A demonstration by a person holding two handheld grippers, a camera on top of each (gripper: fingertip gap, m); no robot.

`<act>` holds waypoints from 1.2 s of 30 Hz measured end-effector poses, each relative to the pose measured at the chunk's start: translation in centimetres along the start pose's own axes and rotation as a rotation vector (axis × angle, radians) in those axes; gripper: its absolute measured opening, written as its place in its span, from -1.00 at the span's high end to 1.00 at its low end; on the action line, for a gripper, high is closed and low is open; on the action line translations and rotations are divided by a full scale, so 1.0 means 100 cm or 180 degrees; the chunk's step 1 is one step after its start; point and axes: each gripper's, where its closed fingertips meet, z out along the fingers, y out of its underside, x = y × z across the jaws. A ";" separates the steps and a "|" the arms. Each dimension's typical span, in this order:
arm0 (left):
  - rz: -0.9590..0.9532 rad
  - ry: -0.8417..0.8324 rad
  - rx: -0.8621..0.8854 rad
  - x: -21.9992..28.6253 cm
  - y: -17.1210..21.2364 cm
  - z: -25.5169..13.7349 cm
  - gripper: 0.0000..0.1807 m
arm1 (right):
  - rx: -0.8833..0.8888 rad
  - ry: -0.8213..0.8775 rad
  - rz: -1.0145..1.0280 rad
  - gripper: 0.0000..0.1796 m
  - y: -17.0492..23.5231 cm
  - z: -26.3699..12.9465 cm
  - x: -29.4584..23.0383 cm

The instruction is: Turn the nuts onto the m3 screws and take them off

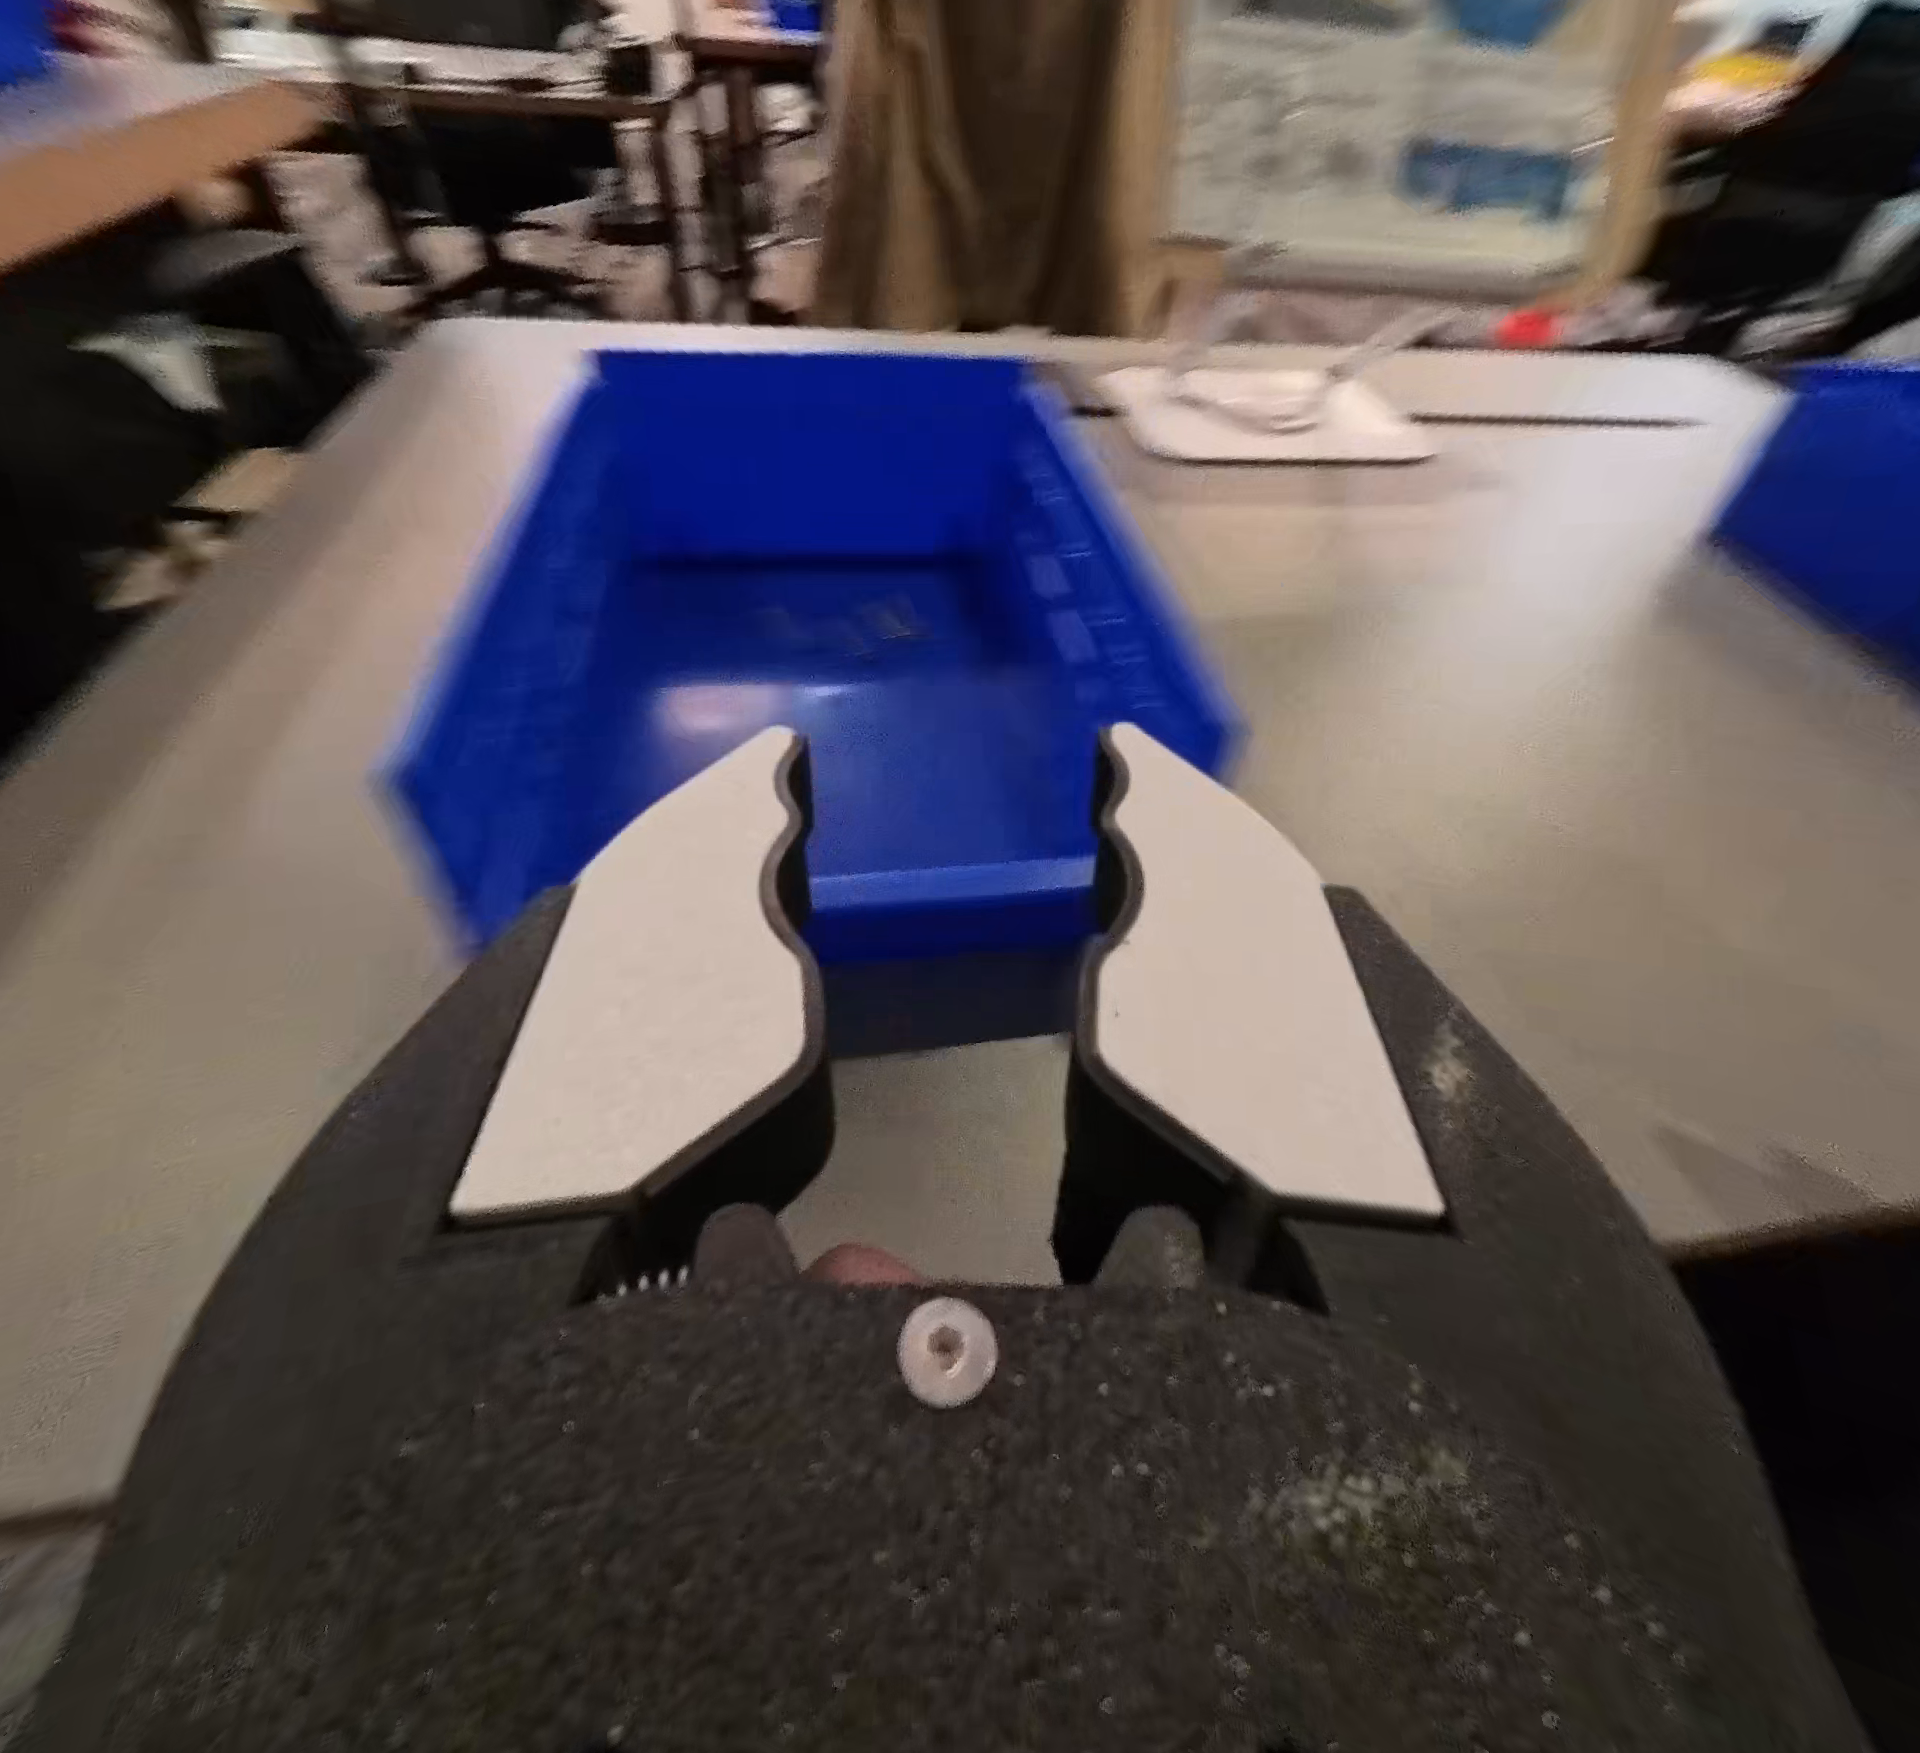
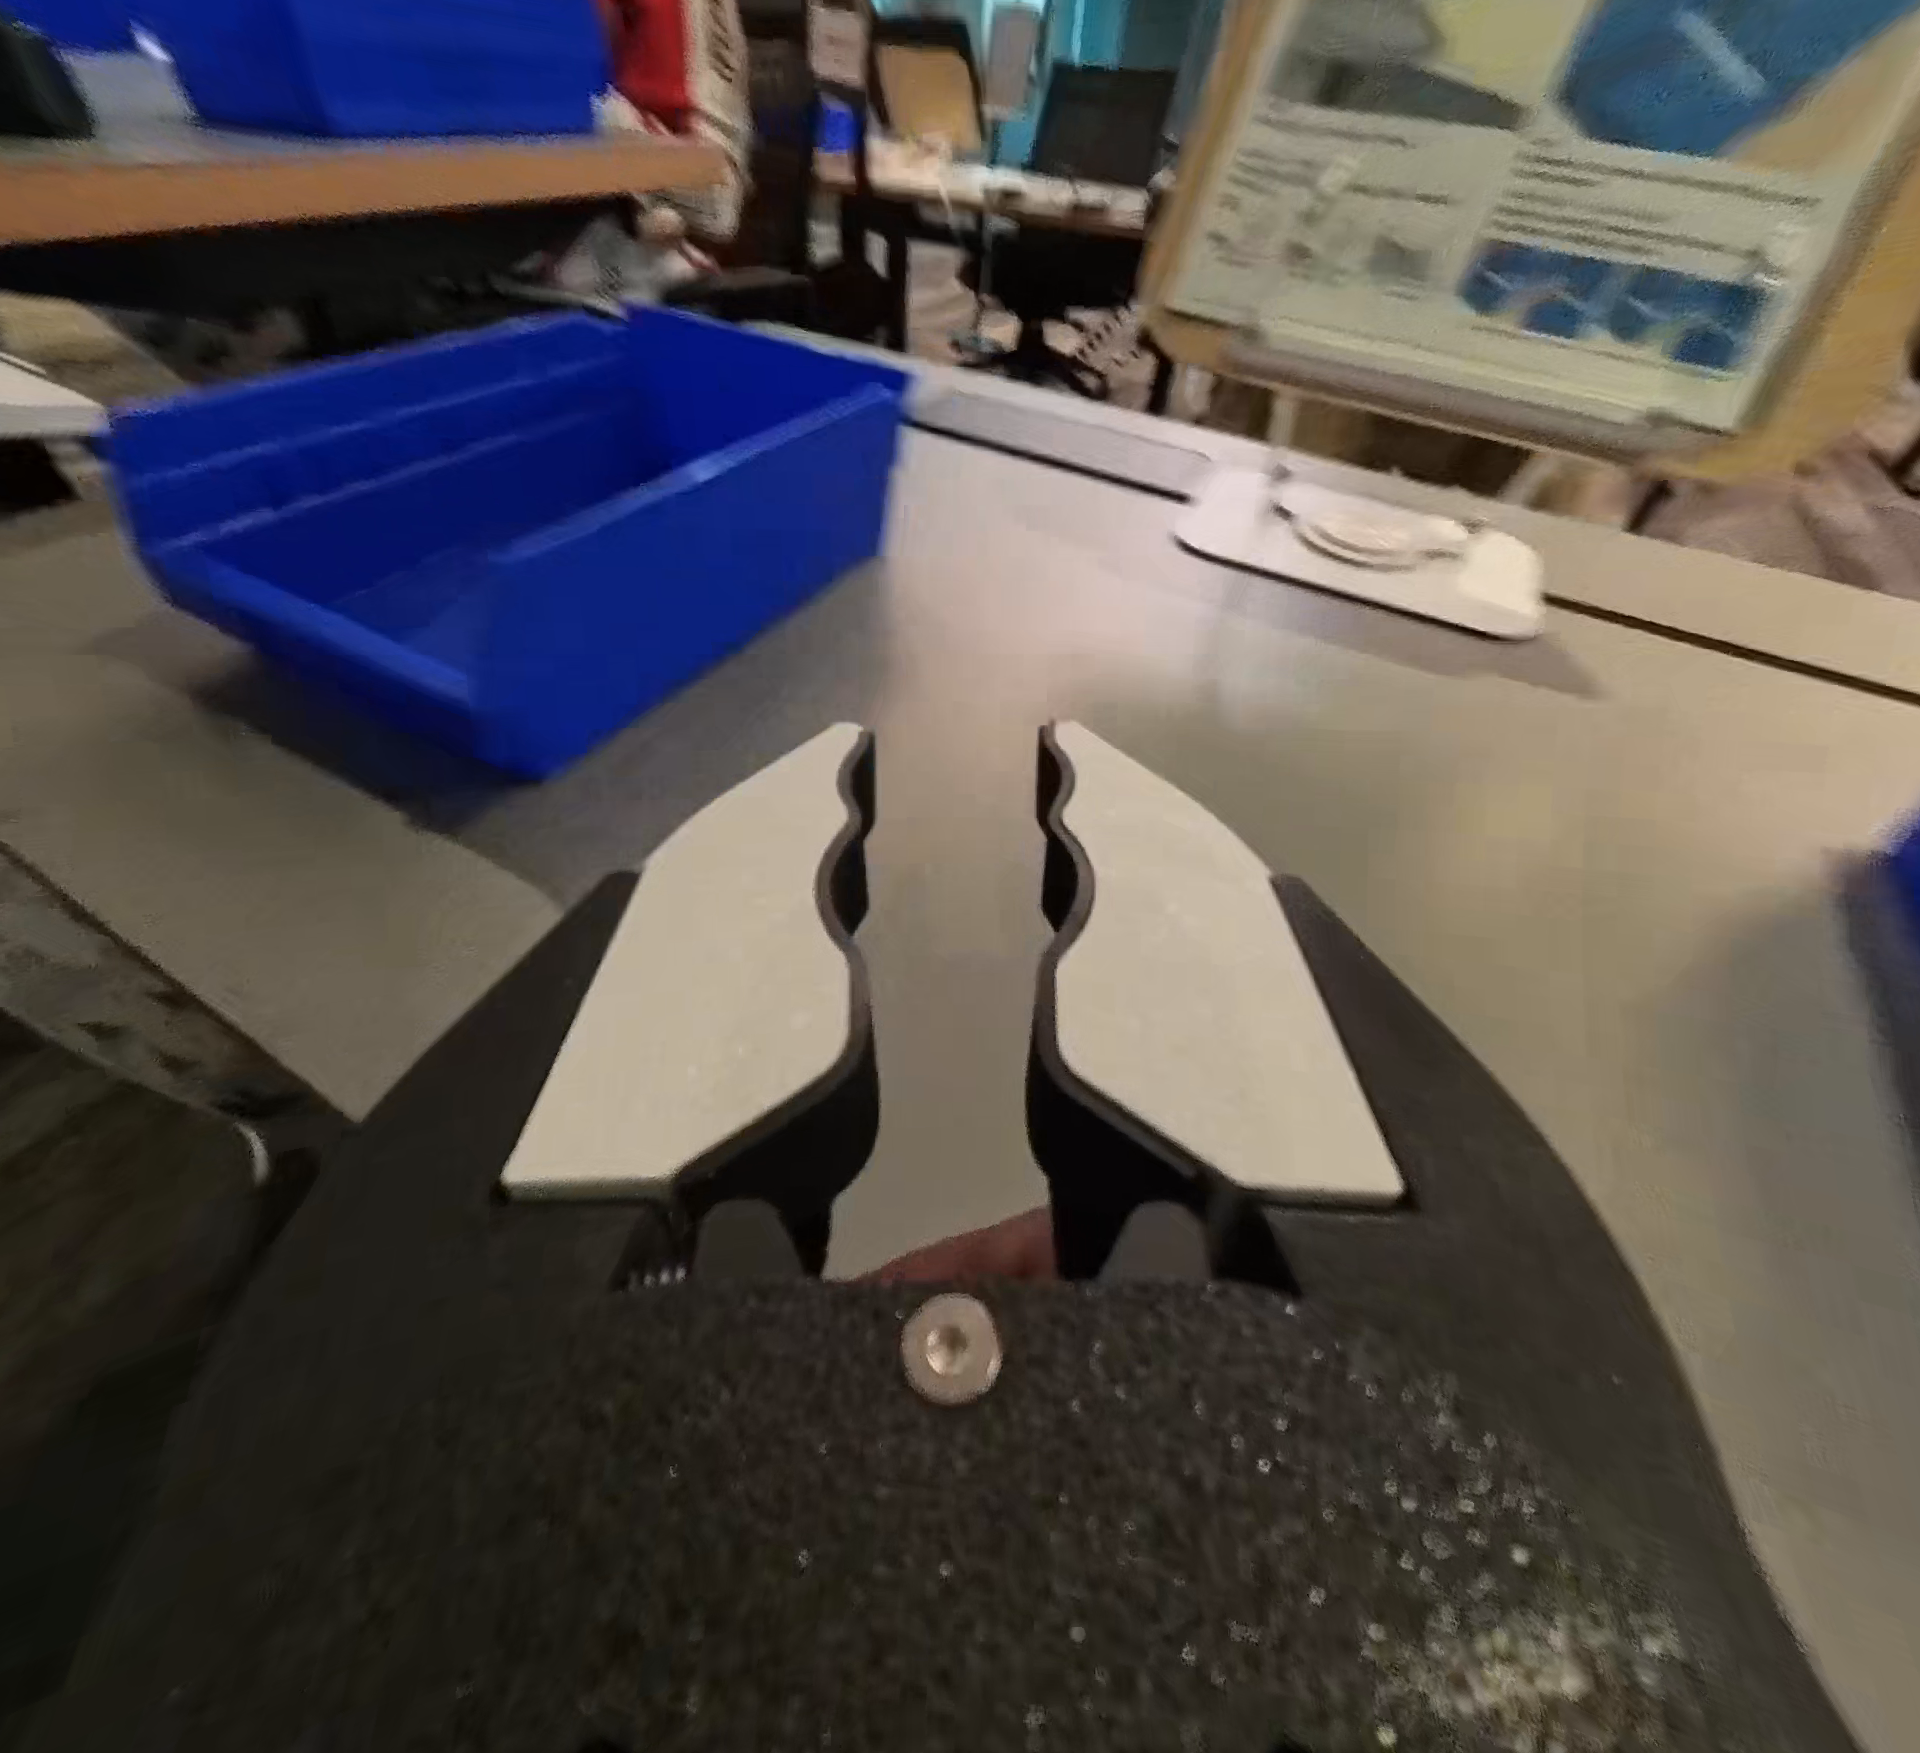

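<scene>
A blue plastic bin (image 1: pixel 582 623) stands on the grey table straight ahead in the left wrist view. Small blurred metal parts (image 1: pixel 847 628) lie on its floor near the back wall; I cannot tell screws from nuts. My left gripper (image 1: pixel 951 747) is open and empty, its tips over the bin's front lip. The same bin (image 2: pixel 665 581) shows in the right wrist view at the left. My right gripper (image 2: pixel 954 737) is open and empty above bare table, right of the bin. Both views are motion-blurred.
A second blue bin (image 1: pixel 1839 498) sits at the right table edge, and its corner shows in the right wrist view (image 2: pixel 1886 903). A white flat tray with a clear dish (image 2: pixel 1371 550) lies at the back. A poster board (image 2: pixel 1538 145) stands behind.
</scene>
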 end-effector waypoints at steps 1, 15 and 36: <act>-0.0042 0.0174 0.0007 0.029 0.000 0.005 0.43 | -0.0144 0.0086 0.0006 0.63 0.007 -0.009 0.028; 0.0104 0.0213 -0.0068 0.179 0.051 0.118 0.39 | -0.0311 0.0763 0.0400 0.39 0.078 -0.025 0.170; 0.0018 0.0248 -0.0110 0.159 0.054 0.129 0.40 | -0.0397 0.0831 0.0547 0.39 0.083 -0.004 0.183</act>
